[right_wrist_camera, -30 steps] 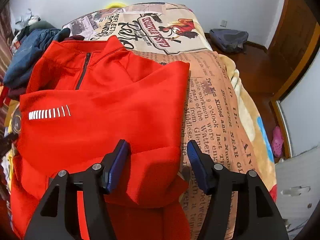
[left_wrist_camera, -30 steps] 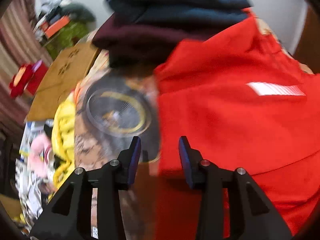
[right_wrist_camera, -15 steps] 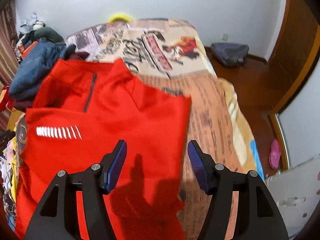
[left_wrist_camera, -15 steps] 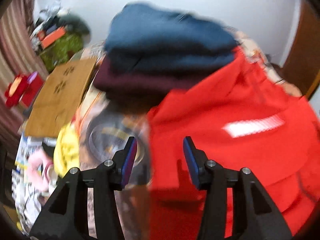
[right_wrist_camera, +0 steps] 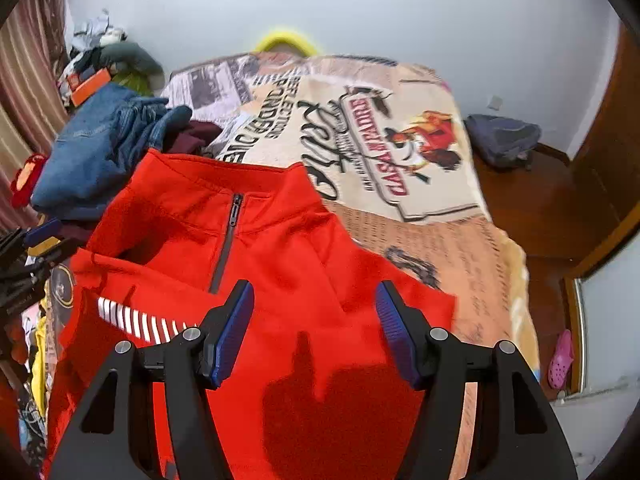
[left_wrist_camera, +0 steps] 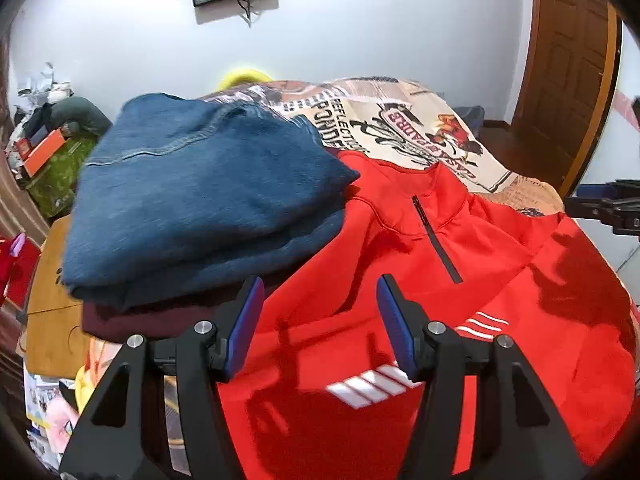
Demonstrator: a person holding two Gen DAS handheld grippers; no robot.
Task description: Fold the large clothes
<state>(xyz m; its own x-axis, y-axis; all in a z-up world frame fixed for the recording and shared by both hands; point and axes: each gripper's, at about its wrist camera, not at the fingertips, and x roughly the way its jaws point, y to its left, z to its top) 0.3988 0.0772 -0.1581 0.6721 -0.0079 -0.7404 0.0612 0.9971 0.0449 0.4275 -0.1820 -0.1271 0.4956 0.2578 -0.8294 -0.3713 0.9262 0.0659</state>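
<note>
A red zip-neck top (left_wrist_camera: 460,304) (right_wrist_camera: 280,264) with white reflective stripes lies folded on the printed bedspread (left_wrist_camera: 400,128) (right_wrist_camera: 360,140), collar toward the far wall. My left gripper (left_wrist_camera: 320,320) hovers above its left part, jaws opening, nothing between them. Over the top's lower middle, my right gripper (right_wrist_camera: 314,332) stands open and empty. A stack of folded clothes, blue denim (left_wrist_camera: 200,200) (right_wrist_camera: 92,156) over a maroon piece (left_wrist_camera: 160,316), sits left of the red top. The right gripper (left_wrist_camera: 612,204) shows at the left wrist view's right edge.
A wooden board (left_wrist_camera: 52,312), yellow cloth (left_wrist_camera: 86,384) and clutter lie beside the bed's left side. A dark bag (right_wrist_camera: 504,140) sits on the wooden floor at right, near a brown door (left_wrist_camera: 572,64). A pink slipper (right_wrist_camera: 560,360) lies by the bed's right edge.
Both grippers have risen and drawn back from the red top, so more of the bed and wall shows. The left jaws have spread wider; the right jaws are unchanged.
</note>
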